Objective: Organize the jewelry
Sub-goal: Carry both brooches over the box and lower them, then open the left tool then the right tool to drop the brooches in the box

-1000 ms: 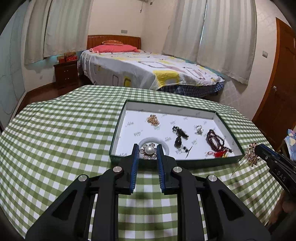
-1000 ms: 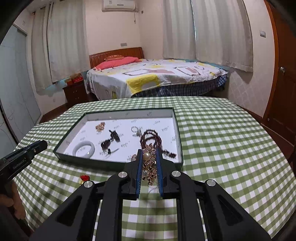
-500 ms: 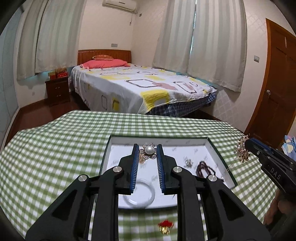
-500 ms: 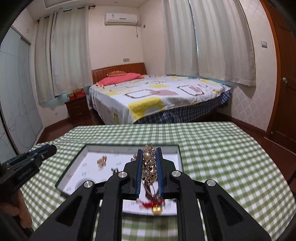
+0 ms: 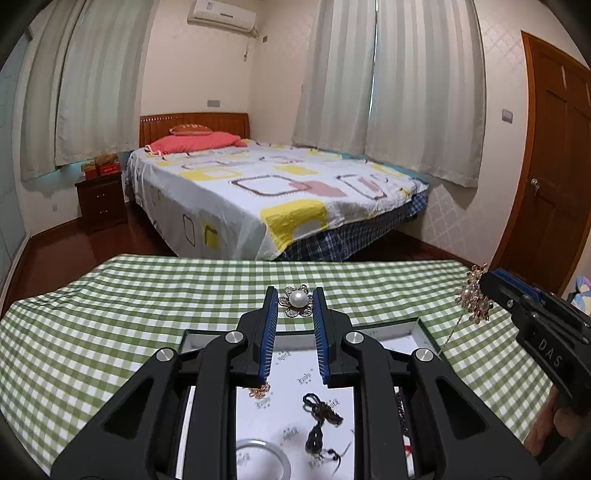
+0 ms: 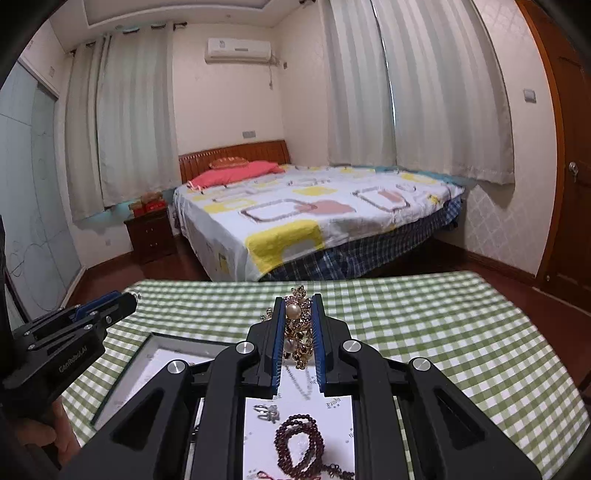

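- Your left gripper [image 5: 294, 306] was nearly closed on a pearl flower brooch [image 5: 297, 300], pinched at the very tips of the blue pads and held clear above the table.
- Your right gripper [image 6: 298, 314] was clamped tight on a gold ornament with pearls [image 6: 297, 328]; in the left view the same piece [image 5: 474, 297] hung from the jaws with a thin gold pin trailing below it.
- The green-rimmed tray [image 5: 426, 332] with a white lining sat on the green checked tablecloth [image 5: 92, 332], directly under both grippers.
- Inside the tray lay a pale bangle [image 5: 258, 458], a dark corded pendant [image 5: 321, 417], a small gold piece [image 5: 260, 391] partly hidden behind the left pad, a silver ring [image 6: 267, 411] and a dark red bead bracelet [image 6: 299, 446].
- The gripper bodies covered much of the tray, so its near side could not be checked.
- Beyond the table stood a bed [image 5: 266, 188] with a red pillow [image 5: 195, 142], a dark nightstand [image 5: 101, 201], pale curtains [image 5: 421, 92], a wall air conditioner [image 5: 221, 16] and a wooden door [image 5: 557, 166].
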`<state>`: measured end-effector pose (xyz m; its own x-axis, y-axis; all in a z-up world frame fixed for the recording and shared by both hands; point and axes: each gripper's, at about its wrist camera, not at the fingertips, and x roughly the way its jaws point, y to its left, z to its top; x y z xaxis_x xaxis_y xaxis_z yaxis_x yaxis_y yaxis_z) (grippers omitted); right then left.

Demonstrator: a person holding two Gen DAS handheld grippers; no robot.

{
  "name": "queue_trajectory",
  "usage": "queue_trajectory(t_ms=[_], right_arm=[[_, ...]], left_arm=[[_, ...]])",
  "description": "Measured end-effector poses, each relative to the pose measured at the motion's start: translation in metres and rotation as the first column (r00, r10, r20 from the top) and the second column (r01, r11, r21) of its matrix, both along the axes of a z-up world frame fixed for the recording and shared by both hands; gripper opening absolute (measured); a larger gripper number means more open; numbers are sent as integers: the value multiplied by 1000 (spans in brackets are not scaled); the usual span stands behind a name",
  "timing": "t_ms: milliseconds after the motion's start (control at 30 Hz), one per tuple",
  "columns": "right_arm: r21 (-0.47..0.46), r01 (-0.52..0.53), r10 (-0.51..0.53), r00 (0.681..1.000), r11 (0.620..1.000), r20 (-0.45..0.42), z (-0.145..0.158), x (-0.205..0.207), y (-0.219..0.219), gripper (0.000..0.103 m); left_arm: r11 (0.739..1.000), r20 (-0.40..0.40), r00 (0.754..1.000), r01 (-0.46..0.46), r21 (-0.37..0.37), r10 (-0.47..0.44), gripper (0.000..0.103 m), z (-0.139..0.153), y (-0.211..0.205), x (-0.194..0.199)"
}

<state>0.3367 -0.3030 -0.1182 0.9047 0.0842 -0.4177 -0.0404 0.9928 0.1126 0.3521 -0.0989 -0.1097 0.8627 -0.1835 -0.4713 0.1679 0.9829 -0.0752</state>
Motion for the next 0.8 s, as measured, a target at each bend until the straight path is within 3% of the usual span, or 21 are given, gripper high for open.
queue_trajectory(t_ms=[233,367,433,567,700,733,800], right_arm=[[13,17,-15,990,1000,-138,-54,39,-6,15],[8,13,-11,976,1000,-216,-79,57,-7,15],[20,12,-6,970,1000,-242,-81,63,-8,15],[1,8,-7,961,1000,-277,-84,73,-6,15],[15,16,-10,946,1000,-323,-89,80,-8,15],[16,16,-10,946,1000,-325,-90,80,-9,15],[13,16,-11,945,1000,-328,-91,81,-9,16]], left_arm=[[999,-165,986,7,36,-1,19,-55,-12,46],[997,-221,975,19,80,-1,19,-75,-19,64],[995,-250,968,33,97,-8,19,-83,-23,72],[995,-366,930,70,72,-39,20,-97,-25,87],[996,-386,922,63,60,-35,23,-102,-22,90],[997,-386,922,58,60,-30,31,-102,-21,91],[997,-386,922,56,58,-30,33,-102,-21,89]])
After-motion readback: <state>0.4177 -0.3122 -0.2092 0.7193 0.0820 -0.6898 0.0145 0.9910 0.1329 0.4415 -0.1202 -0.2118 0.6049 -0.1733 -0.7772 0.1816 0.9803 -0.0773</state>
